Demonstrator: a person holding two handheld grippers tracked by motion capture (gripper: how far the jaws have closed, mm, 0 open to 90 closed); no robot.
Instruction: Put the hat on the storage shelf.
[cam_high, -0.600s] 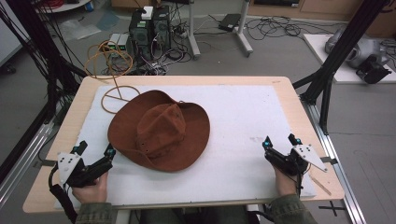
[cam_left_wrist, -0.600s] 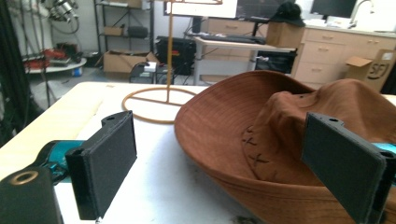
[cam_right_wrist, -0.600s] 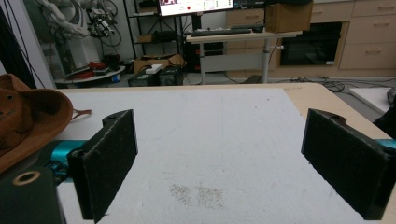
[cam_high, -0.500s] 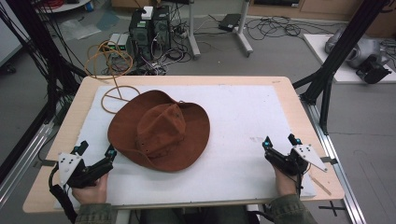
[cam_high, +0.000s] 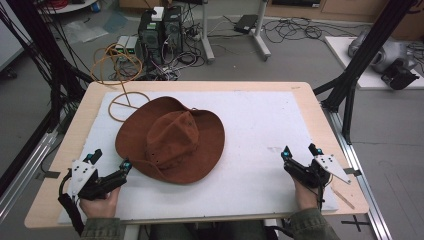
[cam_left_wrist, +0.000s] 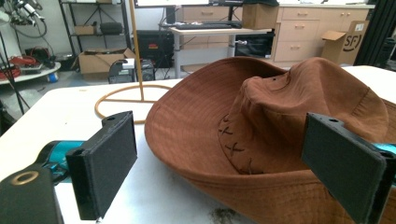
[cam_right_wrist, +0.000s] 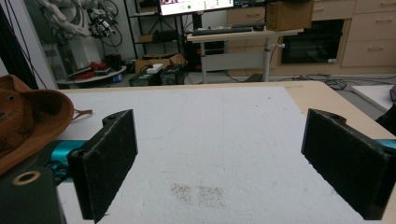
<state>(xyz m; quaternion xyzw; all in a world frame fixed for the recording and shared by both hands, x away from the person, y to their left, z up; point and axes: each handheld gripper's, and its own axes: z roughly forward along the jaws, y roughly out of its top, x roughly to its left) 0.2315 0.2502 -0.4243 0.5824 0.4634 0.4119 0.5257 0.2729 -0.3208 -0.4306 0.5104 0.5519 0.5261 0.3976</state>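
Nothing moved since earlier, left gripper (cam_high: 109, 161) released — brown hat (cam_high: 172, 137) just beside

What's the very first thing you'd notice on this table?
A big brown suede wide-brimmed hat lies left of middle on the white foam mat. The open left gripper sits beside its brim, the open right gripper far off near the right edge.

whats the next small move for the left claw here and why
Probably ease the left claw forward so its open jaws straddle the near brim of the brown hat. In the left gripper view the brim rises right ahead of the jaws, with nothing between them yet. The right claw rests open, well apart from the hat, on the white mat.
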